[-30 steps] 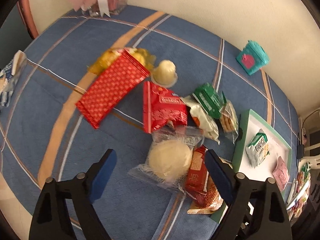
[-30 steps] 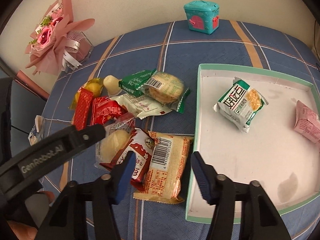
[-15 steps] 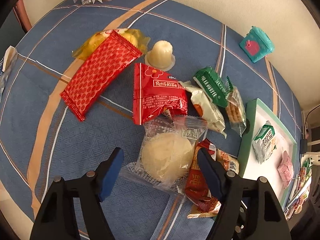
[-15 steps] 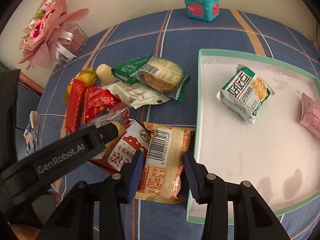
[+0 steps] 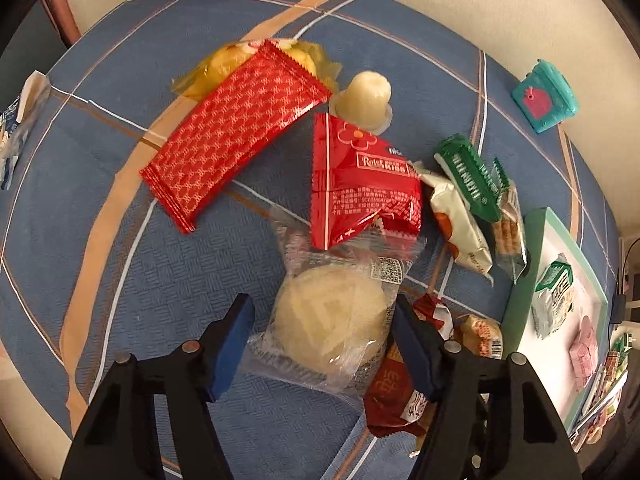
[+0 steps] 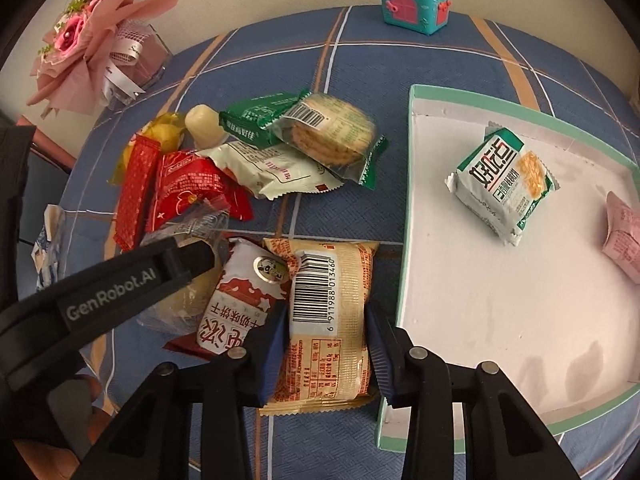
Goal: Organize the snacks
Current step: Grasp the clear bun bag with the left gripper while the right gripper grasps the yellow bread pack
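A heap of snack packets lies on the blue plaid cloth. My left gripper [image 5: 324,344] is open with its jaws on either side of a clear-wrapped pale round cake [image 5: 332,320]. My right gripper [image 6: 326,340] has its jaws against both sides of a tan barcode packet [image 6: 328,308], beside a red and white packet [image 6: 240,300]. The white tray with a green rim [image 6: 404,240] holds a green and white packet [image 6: 502,182] and a pink packet [image 6: 622,240].
A long red packet [image 5: 236,132], a red Kiss packet [image 5: 360,184], a jelly cup [image 5: 366,96], green packets [image 6: 304,128] and a yellow packet [image 5: 224,64] lie in the heap. A teal toy house [image 6: 414,0] and a pink bouquet [image 6: 92,48] stand at the back.
Both grippers have moved down and forward. The left jaws now straddle the round cake. The right jaws have narrowed from wide open onto the tan packet.
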### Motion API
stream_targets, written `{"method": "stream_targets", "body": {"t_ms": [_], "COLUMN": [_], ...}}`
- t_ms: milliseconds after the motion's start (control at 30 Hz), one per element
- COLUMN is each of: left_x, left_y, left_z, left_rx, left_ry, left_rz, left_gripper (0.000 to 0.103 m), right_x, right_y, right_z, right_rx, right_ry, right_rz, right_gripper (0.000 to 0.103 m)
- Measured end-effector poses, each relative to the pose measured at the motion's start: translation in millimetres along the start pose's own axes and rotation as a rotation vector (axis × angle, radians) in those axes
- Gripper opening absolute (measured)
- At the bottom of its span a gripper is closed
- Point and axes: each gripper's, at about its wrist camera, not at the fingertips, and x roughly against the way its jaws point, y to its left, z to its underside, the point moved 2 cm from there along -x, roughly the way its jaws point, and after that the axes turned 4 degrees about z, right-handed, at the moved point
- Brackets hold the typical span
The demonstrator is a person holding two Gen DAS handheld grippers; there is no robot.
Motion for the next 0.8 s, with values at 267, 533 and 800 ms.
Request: {"method": "stream_targets", "body": {"t_ms": [267, 533, 800], "left_x": [-8.0, 15.8, 61.0], "left_y": [-4.1, -2.3, -6.4], "left_z": [3.6, -2.7, -4.7], "left_rx": [0.0, 0.006, 0.001], "left_ry": [-0.005, -0.05, -0.14], "left_rz": [0.005, 0.014, 0.042], "left_gripper": [0.056, 0.055, 0.055], "right_x": [-1.0, 25.5, 62.7], "right_y": [3.4, -4.4, -11.2], "right_z": [-2.5, -1.9, -5.9], "right_rx": [-0.001, -0.02, -0.037], "right_ry": [-0.004, -0.049, -0.117], "right_rz": [0.008, -0.031, -0.069], "right_gripper": [0.037, 0.037, 0.037]}}
